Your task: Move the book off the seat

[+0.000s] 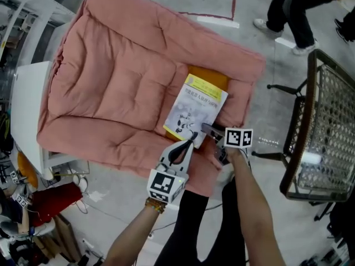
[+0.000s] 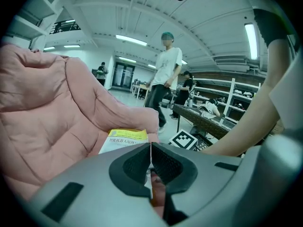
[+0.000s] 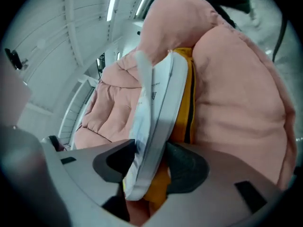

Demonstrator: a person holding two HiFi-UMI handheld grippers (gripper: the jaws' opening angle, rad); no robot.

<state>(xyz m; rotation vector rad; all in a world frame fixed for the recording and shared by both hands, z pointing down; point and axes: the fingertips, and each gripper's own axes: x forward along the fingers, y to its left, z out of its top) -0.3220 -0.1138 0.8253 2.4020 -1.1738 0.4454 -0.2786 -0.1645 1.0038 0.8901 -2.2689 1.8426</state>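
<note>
A white book with a yellow top band lies on the pink padded seat, on top of an orange thing. My right gripper is at the book's near right corner. In the right gripper view its jaws stand wide apart, with the book's edge and the orange thing between them. I see no firm pinch on either. My left gripper sits at the book's near edge, shut with nothing in it. The book's cover shows just beyond it.
A dark wire-mesh chair stands close at the right. A white shelf unit flanks the seat on the left, with a red bag on the floor. A person's legs are at the far right, and another person walks beyond the seat.
</note>
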